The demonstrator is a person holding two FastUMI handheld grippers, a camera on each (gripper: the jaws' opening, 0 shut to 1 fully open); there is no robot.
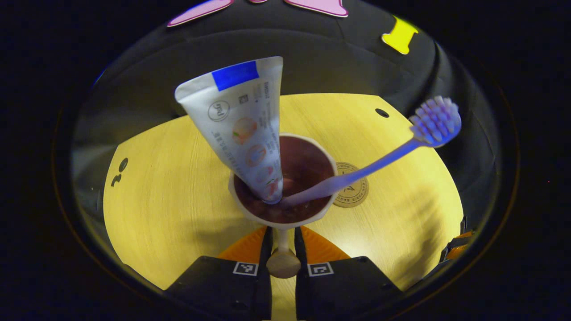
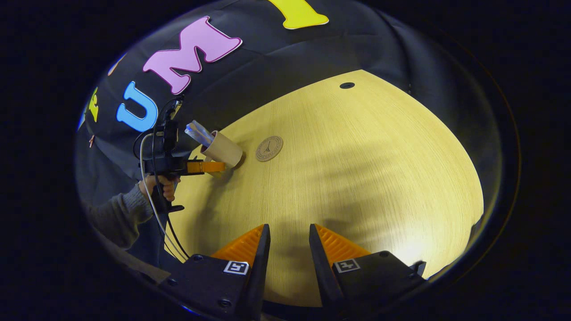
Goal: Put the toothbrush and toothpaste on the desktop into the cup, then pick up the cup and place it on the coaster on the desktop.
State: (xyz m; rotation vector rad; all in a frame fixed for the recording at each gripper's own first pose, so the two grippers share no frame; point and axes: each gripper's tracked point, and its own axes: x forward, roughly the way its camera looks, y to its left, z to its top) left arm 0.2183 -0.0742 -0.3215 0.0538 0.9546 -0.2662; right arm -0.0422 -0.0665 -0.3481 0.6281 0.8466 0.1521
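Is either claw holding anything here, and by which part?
The left claw grips the beige cup by its handle. The right claw is open, holding nothing.

1 cup (image 1: 285,214), 1 toothpaste (image 1: 243,125), 1 toothbrush (image 1: 401,151), 1 coaster (image 2: 269,148).

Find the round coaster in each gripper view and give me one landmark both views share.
Left gripper view: the coaster lies on the desktop right of centre, just beyond the cup, partly crossed by the toothbrush handle.
Right gripper view: the coaster lies left of centre, to the right of the cup held by the left gripper.
Shared landmark: the dark hole in the desktop, beyond the coaster.
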